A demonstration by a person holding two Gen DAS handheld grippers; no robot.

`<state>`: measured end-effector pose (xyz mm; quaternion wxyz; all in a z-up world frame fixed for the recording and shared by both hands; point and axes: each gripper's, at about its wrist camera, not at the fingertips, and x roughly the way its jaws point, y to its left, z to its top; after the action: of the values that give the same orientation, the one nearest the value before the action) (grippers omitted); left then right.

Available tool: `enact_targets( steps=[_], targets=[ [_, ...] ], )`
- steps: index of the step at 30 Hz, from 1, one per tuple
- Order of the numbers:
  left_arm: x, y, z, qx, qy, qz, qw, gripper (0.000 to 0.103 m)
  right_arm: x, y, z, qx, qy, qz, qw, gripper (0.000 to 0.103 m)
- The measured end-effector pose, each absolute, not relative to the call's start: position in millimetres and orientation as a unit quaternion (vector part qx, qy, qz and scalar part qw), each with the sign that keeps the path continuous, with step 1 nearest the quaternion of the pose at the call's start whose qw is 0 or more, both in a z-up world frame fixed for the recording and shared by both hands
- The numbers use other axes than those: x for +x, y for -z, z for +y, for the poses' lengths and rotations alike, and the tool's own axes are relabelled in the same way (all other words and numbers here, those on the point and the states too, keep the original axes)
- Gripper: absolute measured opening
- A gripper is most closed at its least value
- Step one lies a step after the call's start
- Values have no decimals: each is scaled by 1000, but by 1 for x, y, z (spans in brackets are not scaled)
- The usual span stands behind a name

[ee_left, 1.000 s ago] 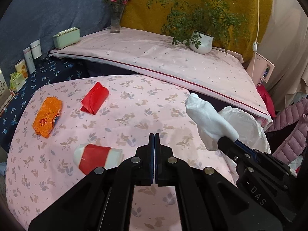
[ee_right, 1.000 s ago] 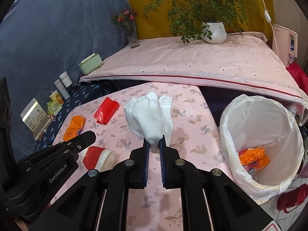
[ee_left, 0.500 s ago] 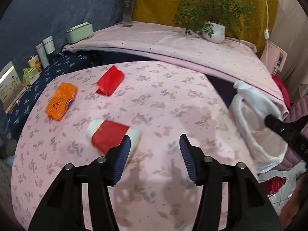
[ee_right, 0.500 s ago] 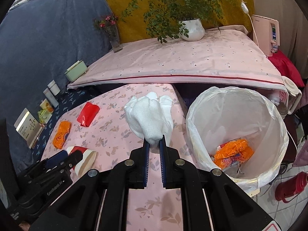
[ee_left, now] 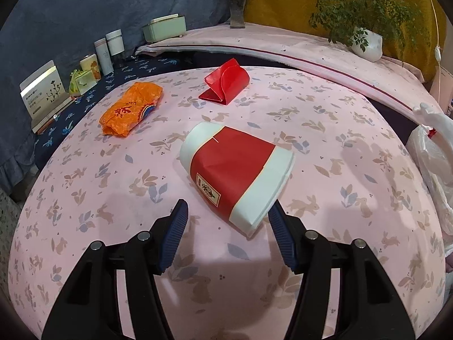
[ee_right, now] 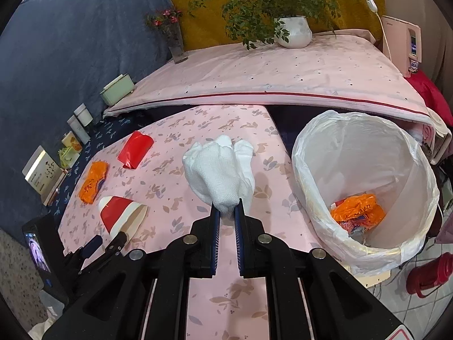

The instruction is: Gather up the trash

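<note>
My left gripper (ee_left: 226, 215) is open, its fingers either side of the near end of a flattened red-and-white paper cup (ee_left: 237, 170) lying on the pink floral table (ee_left: 113, 187). An orange wrapper (ee_left: 131, 107) and a red folded packet (ee_left: 226, 83) lie farther back. My right gripper (ee_right: 226, 212) is shut on a crumpled white cloth (ee_right: 220, 172), held above the table just left of the white-lined trash bin (ee_right: 365, 187), which holds orange trash (ee_right: 356, 211). The cup (ee_right: 120, 209), wrapper (ee_right: 92, 181) and packet (ee_right: 136, 148) also show in the right wrist view.
A raised pink-covered shelf (ee_right: 269, 70) behind carries a potted plant (ee_right: 293, 31), a flower vase (ee_right: 175, 42) and a green box (ee_right: 117, 89). Jars and cards (ee_left: 85, 70) stand on the dark blue cloth at left. A red thermos (ee_right: 430, 274) stands on the floor.
My left gripper has opened and moved down and forward to the red-and-white cup. My right gripper has carried the white cloth rightward, closer to the bin.
</note>
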<state>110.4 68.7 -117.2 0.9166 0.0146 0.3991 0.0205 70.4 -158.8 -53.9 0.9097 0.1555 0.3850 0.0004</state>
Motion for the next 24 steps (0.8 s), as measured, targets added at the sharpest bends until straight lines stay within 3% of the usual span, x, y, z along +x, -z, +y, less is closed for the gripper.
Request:
enact_targets(
  steps=[4,6,11,24],
  targets=[
    [116,121,69,7,-18,399,917,50,72,58,-155,152,-3,391,908,10],
    [120,122,70,3,-14,405,914,33,74,60,-154,152,-4,393,907,10],
    [124,118,71,-9,-1,412,911,6,77,64,-152,154,-7,397,905,10],
    [116,71,22,2,70,404,912,4,75,55,-159,161,-8,384,909,10]
  ],
)
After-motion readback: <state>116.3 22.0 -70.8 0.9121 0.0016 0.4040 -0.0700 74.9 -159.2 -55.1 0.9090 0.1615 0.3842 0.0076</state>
